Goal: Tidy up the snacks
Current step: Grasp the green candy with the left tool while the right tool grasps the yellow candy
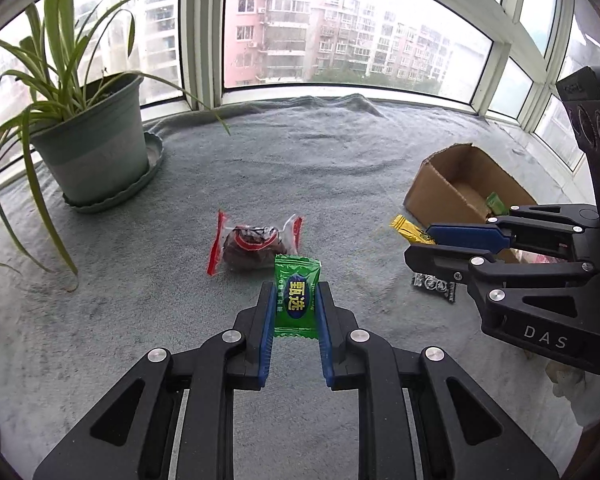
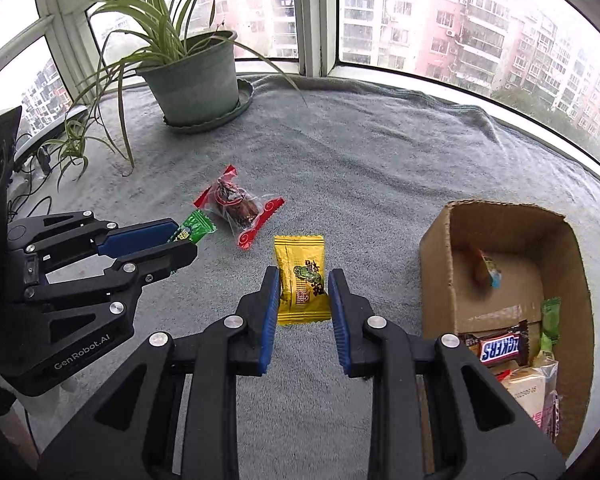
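My left gripper [image 1: 296,292] is shut on a green candy packet [image 1: 296,296], held above the grey towel; it also shows in the right wrist view [image 2: 194,230]. My right gripper [image 2: 303,280] is shut on a yellow snack packet [image 2: 302,280], seen from the left wrist view too [image 1: 410,230]. A red-ended clear packet with a brown snack [image 1: 252,246] lies on the towel ahead of both grippers [image 2: 240,206]. An open cardboard box [image 2: 500,216] at the right holds several snacks, a Snickers bar [image 2: 500,348] among them.
A potted spider plant [image 1: 96,152] in a green pot with saucer stands at the back left. A small silver-black wrapper [image 1: 434,284] lies under the right gripper. Windows ring the towel-covered ledge [image 1: 320,152]. Cables lie at the far left [image 2: 32,196].
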`<act>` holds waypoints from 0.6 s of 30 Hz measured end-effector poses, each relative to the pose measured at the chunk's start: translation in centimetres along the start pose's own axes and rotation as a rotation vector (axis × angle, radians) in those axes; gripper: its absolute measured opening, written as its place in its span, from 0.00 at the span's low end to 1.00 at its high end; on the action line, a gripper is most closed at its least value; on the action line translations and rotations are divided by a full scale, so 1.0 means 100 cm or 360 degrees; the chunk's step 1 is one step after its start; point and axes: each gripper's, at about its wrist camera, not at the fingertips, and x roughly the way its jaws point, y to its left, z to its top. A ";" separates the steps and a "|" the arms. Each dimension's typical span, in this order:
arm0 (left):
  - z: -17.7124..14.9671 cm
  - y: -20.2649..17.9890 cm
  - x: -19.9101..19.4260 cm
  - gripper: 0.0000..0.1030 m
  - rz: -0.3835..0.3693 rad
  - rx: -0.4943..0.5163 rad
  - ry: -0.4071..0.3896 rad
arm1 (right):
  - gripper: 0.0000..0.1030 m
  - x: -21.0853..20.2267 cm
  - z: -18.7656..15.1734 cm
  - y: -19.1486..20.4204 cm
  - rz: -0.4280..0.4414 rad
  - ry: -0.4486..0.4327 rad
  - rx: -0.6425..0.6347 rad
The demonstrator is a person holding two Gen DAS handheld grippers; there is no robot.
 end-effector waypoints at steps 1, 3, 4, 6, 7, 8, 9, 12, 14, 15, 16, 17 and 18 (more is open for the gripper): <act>0.002 -0.002 -0.002 0.17 -0.0005 -0.0002 -0.0011 | 0.25 -0.005 0.000 -0.003 -0.0001 -0.0013 0.0006; 0.006 -0.009 -0.007 0.17 -0.0015 -0.0002 -0.0034 | 0.25 -0.015 -0.001 -0.009 -0.0009 -0.0033 0.0019; 0.008 -0.013 -0.009 0.17 -0.0021 0.0001 -0.0045 | 0.25 -0.019 -0.001 -0.013 -0.0016 -0.0044 0.0024; 0.011 -0.020 -0.013 0.17 -0.0031 0.0008 -0.0064 | 0.25 -0.029 -0.002 -0.021 -0.0035 -0.0067 0.0034; 0.013 -0.024 -0.015 0.17 -0.0036 0.0012 -0.0073 | 0.25 -0.033 -0.003 -0.025 -0.0041 -0.0076 0.0040; 0.015 -0.028 -0.016 0.17 -0.0041 0.0015 -0.0081 | 0.25 -0.037 -0.004 -0.029 -0.0045 -0.0085 0.0048; 0.016 -0.032 -0.016 0.17 -0.0048 0.0019 -0.0088 | 0.25 -0.042 -0.005 -0.034 -0.0053 -0.0094 0.0055; 0.020 -0.046 -0.018 0.17 -0.0063 0.0034 -0.0104 | 0.25 -0.054 -0.010 -0.048 -0.0081 -0.0120 0.0073; 0.022 -0.054 -0.018 0.17 -0.0078 0.0041 -0.0112 | 0.25 -0.062 -0.014 -0.059 -0.0096 -0.0132 0.0094; 0.023 -0.059 -0.018 0.17 -0.0085 0.0047 -0.0115 | 0.25 -0.065 -0.016 -0.064 -0.0105 -0.0136 0.0104; 0.024 -0.064 -0.017 0.17 -0.0091 0.0054 -0.0118 | 0.25 -0.068 -0.018 -0.070 -0.0114 -0.0140 0.0113; 0.026 -0.068 -0.017 0.17 -0.0097 0.0059 -0.0120 | 0.25 -0.071 -0.020 -0.075 -0.0125 -0.0143 0.0121; 0.027 -0.073 -0.016 0.17 -0.0106 0.0064 -0.0122 | 0.25 -0.074 -0.022 -0.081 -0.0133 -0.0145 0.0130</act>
